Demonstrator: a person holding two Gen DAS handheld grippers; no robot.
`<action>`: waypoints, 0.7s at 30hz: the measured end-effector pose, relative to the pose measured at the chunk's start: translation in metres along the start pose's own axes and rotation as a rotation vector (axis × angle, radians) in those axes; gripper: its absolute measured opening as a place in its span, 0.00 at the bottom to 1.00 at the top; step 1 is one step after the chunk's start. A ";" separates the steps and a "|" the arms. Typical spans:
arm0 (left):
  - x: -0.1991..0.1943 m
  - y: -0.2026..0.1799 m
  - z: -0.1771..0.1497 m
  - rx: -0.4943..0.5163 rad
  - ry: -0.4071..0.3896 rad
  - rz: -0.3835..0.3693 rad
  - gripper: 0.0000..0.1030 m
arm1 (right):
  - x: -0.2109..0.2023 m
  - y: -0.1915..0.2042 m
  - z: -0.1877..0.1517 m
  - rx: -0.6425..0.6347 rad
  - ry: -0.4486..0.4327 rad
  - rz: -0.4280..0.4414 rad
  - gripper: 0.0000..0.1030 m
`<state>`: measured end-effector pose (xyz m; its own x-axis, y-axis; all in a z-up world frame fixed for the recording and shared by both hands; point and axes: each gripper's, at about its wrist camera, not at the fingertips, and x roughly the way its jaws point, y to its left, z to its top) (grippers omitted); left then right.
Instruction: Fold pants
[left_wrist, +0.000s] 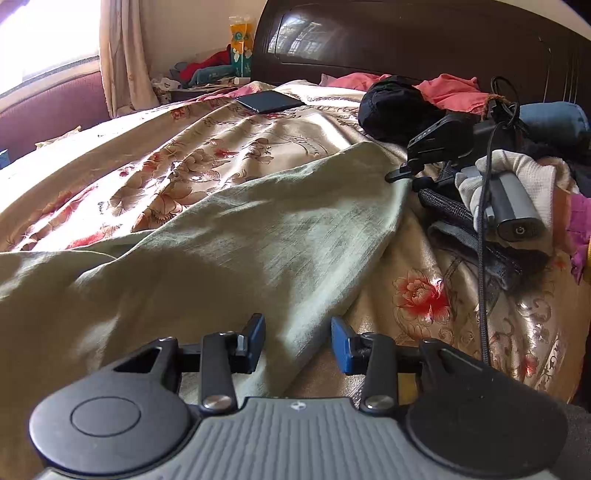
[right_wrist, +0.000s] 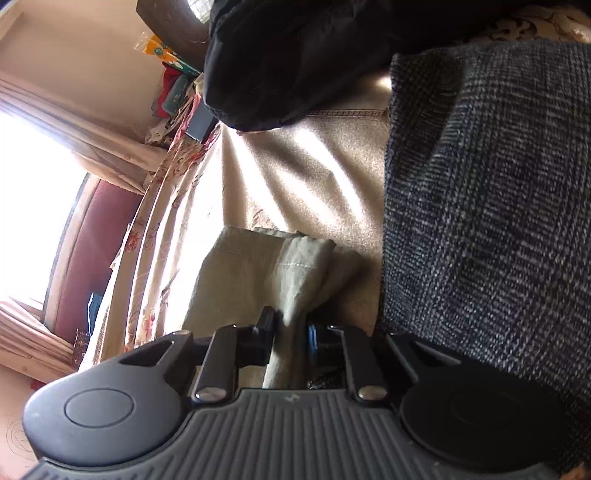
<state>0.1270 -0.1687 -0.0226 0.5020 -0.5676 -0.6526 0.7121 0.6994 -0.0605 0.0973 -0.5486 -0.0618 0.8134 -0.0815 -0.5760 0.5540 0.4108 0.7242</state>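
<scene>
Right gripper (right_wrist: 290, 332) jaws pinch the pants (right_wrist: 295, 273) hem; left gripper (left_wrist: 298, 341) jaws parted, empty.

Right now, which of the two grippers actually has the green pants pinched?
The right gripper: its fingers are shut on a bunched hem of the green pants. The left gripper sits open over the cloth.

Blown-out window (right_wrist: 26, 177) glare, fisheye-bent edges
</scene>
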 end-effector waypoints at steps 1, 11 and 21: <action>0.001 -0.001 0.001 0.004 -0.001 0.001 0.51 | 0.002 0.000 -0.003 -0.004 -0.009 0.005 0.10; -0.001 -0.003 0.010 -0.004 -0.003 0.031 0.51 | -0.036 0.011 0.009 0.116 -0.062 0.265 0.05; 0.017 -0.011 0.003 0.028 0.031 0.039 0.64 | -0.077 0.004 0.009 -0.167 0.010 -0.216 0.10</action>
<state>0.1293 -0.1875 -0.0313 0.5149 -0.5261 -0.6769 0.7058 0.7082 -0.0136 0.0386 -0.5491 -0.0108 0.6772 -0.1749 -0.7147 0.6767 0.5294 0.5117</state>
